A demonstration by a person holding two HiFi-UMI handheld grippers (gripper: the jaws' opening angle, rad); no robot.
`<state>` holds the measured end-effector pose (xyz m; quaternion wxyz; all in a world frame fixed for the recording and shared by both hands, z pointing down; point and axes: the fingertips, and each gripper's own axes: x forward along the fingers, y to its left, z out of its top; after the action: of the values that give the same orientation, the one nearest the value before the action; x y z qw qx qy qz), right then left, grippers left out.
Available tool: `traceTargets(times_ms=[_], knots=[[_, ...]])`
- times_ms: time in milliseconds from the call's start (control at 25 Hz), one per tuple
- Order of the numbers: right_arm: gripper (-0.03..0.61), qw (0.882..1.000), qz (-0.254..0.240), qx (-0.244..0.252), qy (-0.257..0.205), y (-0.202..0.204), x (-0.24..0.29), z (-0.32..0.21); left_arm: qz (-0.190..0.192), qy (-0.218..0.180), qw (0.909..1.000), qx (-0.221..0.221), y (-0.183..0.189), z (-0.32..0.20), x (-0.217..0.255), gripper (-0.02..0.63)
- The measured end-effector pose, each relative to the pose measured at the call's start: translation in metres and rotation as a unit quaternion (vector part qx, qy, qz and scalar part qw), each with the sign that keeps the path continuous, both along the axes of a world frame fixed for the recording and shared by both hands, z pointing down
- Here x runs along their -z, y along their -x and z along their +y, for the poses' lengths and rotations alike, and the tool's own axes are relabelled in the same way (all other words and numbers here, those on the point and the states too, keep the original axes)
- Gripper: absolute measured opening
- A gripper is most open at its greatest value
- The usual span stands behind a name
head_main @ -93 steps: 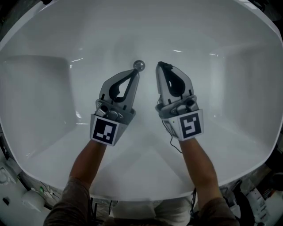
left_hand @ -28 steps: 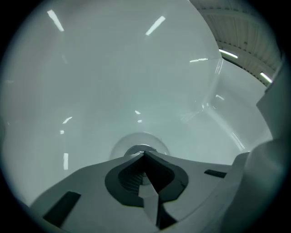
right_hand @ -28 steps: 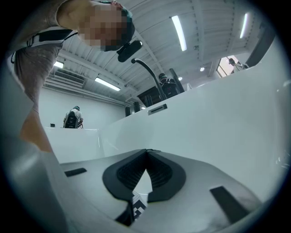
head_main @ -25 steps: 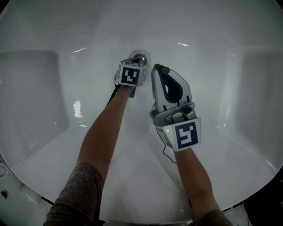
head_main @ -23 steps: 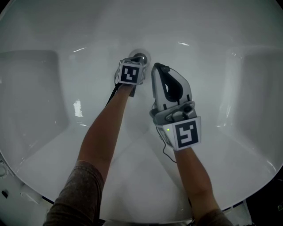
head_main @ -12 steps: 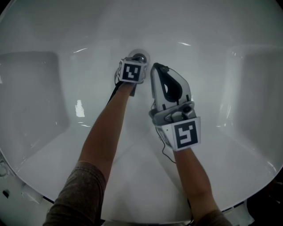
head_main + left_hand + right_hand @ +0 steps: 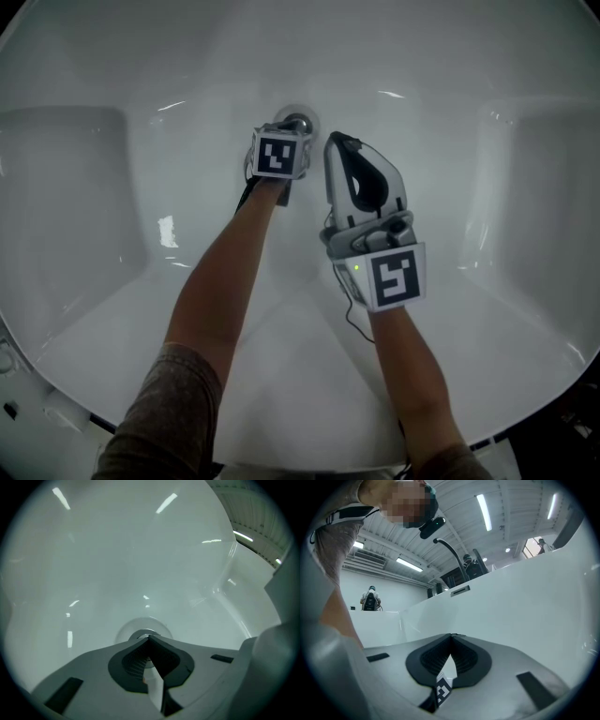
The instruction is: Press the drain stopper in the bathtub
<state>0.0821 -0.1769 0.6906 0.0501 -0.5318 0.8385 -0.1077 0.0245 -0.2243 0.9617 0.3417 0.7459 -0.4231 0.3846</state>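
White bathtub (image 7: 450,187), drain stopper (image 7: 297,122) at tips of clenched left tongs (image 7: 149,638); right tongs (image 7: 336,140) alongside, clenched, empty.

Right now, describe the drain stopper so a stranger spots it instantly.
Look at the floor of the bathtub, far middle. The drain stopper sits at the tip of the left gripper: a round metal disc, the only fitting on the white floor.

Drain stopper (image 7: 298,122) mostly covered from overhead by the left gripper (image 7: 149,639), near side masked up close by the meeting jaw tips. Bathtub (image 7: 469,56) rim cropped at the edges. Distant figure (image 7: 371,599) too small to tell.
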Motion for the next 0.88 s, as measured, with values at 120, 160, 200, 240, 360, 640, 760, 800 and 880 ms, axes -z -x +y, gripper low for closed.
traceTargets(times_ms=[120,160,200,240,360,640,760,800,880], knots=[[0.002,1.000,0.009,0.002,-0.004,-0.002,0.004,0.002,-0.008,0.011,0.9999,0.006,0.005,0.009,0.001,0.001],[0.002,1.000,0.016,0.004,-0.003,-0.001,0.005,0.002,-0.007,0.012,0.9999,0.008,0.007,0.010,0.003,0.001],[0.003,1.000,0.026,0.007,0.000,-0.001,0.007,0.002,-0.003,0.014,0.9998,0.011,0.009,0.011,0.006,0.000],[0.002,0.999,0.036,0.010,0.004,0.000,0.009,0.001,0.000,0.019,0.9997,0.014,0.010,0.013,0.010,0.001],[0.003,0.998,0.054,0.013,0.012,0.000,0.022,-0.003,0.004,0.034,0.9993,0.017,0.013,0.021,0.026,0.001],[0.002,0.998,0.052,0.003,0.024,-0.002,0.069,-0.005,0.016,0.036,0.9990,0.022,0.009,0.032,0.084,0.001],[0.002,0.999,0.041,-0.004,0.027,-0.010,0.089,0.009,0.012,0.027,0.9993,0.023,0.005,0.040,0.118,0.001],[0.002,0.999,0.038,-0.007,0.029,-0.011,0.097,0.012,0.012,0.024,0.9994,0.024,0.005,0.042,0.130,0.000],[0.003,0.999,0.035,-0.012,0.036,-0.010,0.113,0.014,0.014,0.022,0.9992,0.029,0.008,0.042,0.154,0.000]])
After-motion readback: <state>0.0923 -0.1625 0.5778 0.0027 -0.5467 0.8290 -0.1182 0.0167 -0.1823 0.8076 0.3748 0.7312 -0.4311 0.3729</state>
